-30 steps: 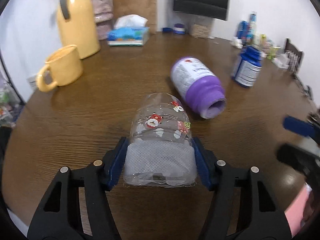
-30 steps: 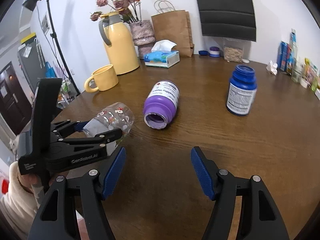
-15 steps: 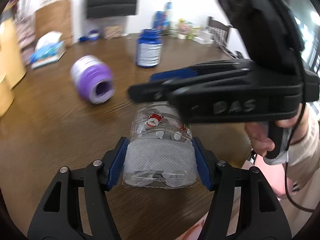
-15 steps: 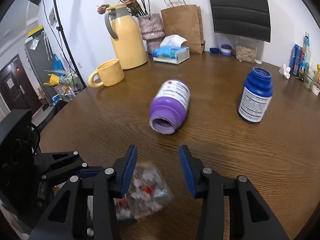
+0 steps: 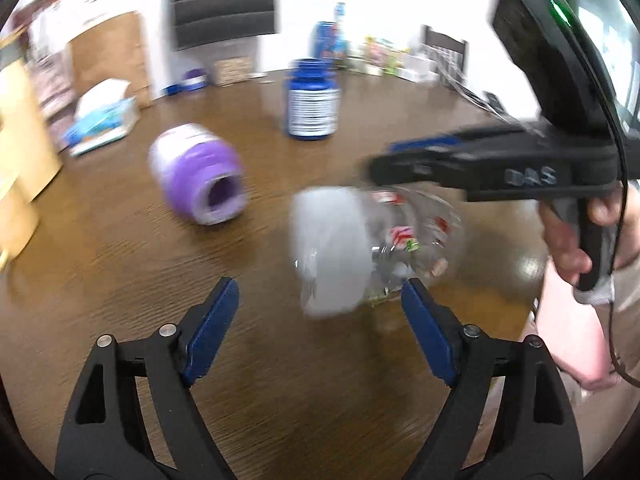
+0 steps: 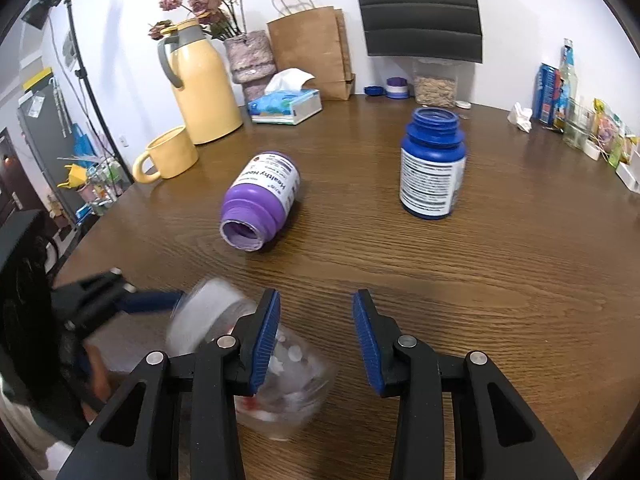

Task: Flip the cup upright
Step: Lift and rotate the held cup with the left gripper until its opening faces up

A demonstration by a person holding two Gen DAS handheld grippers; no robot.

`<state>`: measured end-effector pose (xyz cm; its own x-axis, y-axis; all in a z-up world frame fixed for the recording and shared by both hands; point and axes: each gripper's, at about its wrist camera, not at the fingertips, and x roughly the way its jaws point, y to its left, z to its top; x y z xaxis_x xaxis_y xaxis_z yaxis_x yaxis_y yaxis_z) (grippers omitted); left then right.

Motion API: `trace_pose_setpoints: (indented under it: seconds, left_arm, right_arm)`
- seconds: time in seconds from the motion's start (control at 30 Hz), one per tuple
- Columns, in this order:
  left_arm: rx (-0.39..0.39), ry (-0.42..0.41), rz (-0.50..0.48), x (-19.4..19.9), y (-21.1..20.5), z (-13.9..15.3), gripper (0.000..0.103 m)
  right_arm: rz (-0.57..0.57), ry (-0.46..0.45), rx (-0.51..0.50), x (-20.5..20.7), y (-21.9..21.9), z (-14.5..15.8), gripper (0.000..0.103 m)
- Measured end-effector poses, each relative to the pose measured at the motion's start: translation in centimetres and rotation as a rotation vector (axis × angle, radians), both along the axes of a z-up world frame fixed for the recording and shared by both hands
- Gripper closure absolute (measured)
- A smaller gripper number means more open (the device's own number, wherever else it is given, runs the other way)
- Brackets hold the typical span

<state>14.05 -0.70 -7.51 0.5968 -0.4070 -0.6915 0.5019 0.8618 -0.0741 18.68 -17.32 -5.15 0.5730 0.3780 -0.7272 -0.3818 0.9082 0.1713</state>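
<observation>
My left gripper is spread wide, holding nothing. My right gripper is spread too. The see-through plastic cup lies sideways on the brown wooden table, blurry

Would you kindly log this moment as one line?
clear cup: on its side | left hand-held gripper: open | right hand-held gripper: open

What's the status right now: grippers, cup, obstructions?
Left gripper open, empty. Right gripper open, over the cup. Cup on its side, blurred. Purple bottle lying nearby, apart.
</observation>
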Motion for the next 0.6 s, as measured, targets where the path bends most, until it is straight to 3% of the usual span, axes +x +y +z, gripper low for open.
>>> trace_pose_setpoints:
  seconds: [0.2, 0.33, 0.5, 0.6]
  left_arm:
    - [-0.074, 0.103, 0.213, 2.3, 2.6, -1.1, 0.022]
    - [-0.131, 0.138, 0.305, 3.6, 2.8, -0.9, 0.023]
    - [-0.236, 0.163, 0.312, 2.4, 2.9, 1.0, 0.023]
    - [-0.307, 0.197, 0.240, 2.0, 1.4, 2.5, 0.023]
  right_arm:
    - [-0.027, 0.003, 0.010, -1.2, 0.0, 0.0, 0.061]
    - [-0.040, 0.028, 0.031, -1.8, -0.4, -0.4, 0.061]
    - [-0.040, 0.039, 0.057, -3.0, -1.2, -0.8, 0.061]
    - [-0.080, 0.037, 0.086, -3.0, -2.7, -0.7, 0.061]
